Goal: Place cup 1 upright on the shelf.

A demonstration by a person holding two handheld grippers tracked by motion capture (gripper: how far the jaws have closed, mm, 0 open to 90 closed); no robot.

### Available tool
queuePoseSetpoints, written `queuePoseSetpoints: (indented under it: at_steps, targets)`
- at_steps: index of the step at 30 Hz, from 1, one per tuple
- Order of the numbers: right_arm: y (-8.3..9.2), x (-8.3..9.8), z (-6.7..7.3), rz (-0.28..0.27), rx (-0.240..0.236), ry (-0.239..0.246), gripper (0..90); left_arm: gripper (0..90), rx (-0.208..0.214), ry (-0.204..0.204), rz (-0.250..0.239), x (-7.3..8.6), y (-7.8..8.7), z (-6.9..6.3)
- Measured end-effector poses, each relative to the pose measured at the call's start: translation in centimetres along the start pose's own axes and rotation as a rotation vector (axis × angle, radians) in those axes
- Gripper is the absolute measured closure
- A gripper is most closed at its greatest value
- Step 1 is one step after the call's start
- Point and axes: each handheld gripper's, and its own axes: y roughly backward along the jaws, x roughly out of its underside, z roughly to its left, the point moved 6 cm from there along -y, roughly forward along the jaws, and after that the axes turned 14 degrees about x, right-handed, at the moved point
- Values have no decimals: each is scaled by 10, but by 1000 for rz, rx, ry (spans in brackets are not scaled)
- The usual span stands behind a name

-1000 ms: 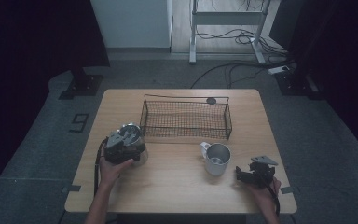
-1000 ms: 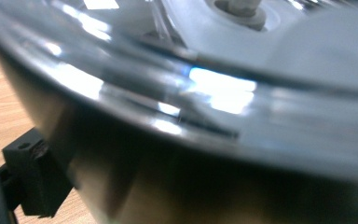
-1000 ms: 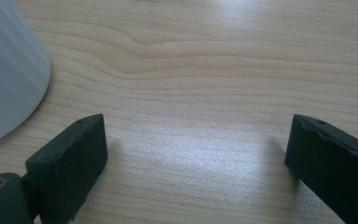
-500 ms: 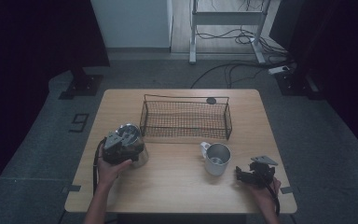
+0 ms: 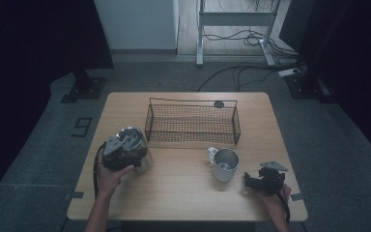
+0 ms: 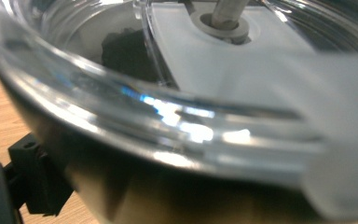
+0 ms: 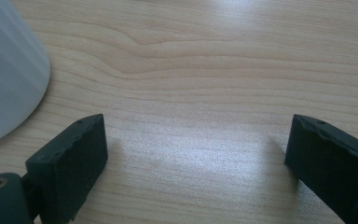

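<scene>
Well, my left tongs (image 5: 128,150) sit round a clear round vessel (image 5: 134,137), and their jaws have just been closing with that vessel between them. One black finger (image 6: 32,182) shows low beside the wall. The other is hidden, so I cannot tell whether the pads are pressing. I judge I came at it from the side because the wall is wide and smooth, so a hold across the body seems safer than a pinch on the rim.

Seen from the left tongs, the vessel (image 6: 177,121) is right against the camera. It has a thick, glossy, see-through rim that catches bright glints, and its wall darkens lower down. Inside, a pale flat plate (image 6: 242,60) carries a metal rod (image 6: 226,14) through a round collar. In the high view the vessel looks shiny and greyish.

My right tongs (image 5: 251,180) rest low over the bench (image 5: 183,193) with their jaws wide apart and nothing between them (image 7: 196,154). To my mind they are parked out of the way while the left hand works. Just beside them, on the side toward the left tongs, stands a pale mug (image 5: 224,164). Its curved wall (image 7: 4,70) is near one jaw but apart from it.

Beyond both pairs, on the far side from me, a dark wire basket (image 5: 192,101) stands on the bench. It is near the vessel, perhaps the place the vessel is meant for
</scene>
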Motion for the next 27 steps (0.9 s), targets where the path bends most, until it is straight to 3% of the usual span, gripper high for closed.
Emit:
queuePoseSetpoints:
  at_steps: [10, 27]
  targets:
    - [0, 0, 0, 0, 0, 0, 52, 36, -2, -7, -24, -3, 3, -3]
    - [0, 0, 0, -1, -1, 2, 60, 36, 16, -21, -14, -10, -5, -30]
